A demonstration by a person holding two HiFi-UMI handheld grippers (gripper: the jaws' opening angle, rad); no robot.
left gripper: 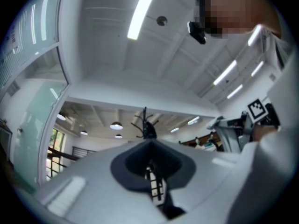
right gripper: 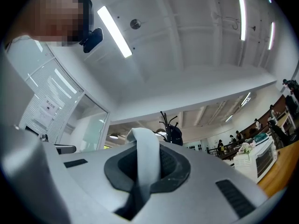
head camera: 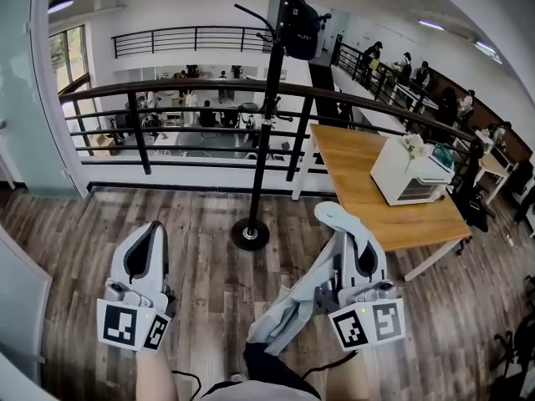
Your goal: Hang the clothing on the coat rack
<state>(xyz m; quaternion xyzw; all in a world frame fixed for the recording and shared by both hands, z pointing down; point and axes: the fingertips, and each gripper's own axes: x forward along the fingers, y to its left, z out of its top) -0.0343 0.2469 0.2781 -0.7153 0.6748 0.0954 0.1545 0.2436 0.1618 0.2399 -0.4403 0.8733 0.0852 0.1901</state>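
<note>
The black coat rack stands ahead on the wood floor, with a dark item hanging near its top. My right gripper is shut on a pale grey-blue piece of clothing, which pokes above the jaws and trails down to the left. In the right gripper view a strip of this clothing runs between the jaws, with the rack beyond. My left gripper is level with the right one, shut and holding nothing. The left gripper view shows the rack far off over the closed jaws.
A black railing runs behind the rack, with a drop to a lower floor beyond. A wooden table at the right carries a white appliance. A glass wall stands at the left. People sit at desks at far right.
</note>
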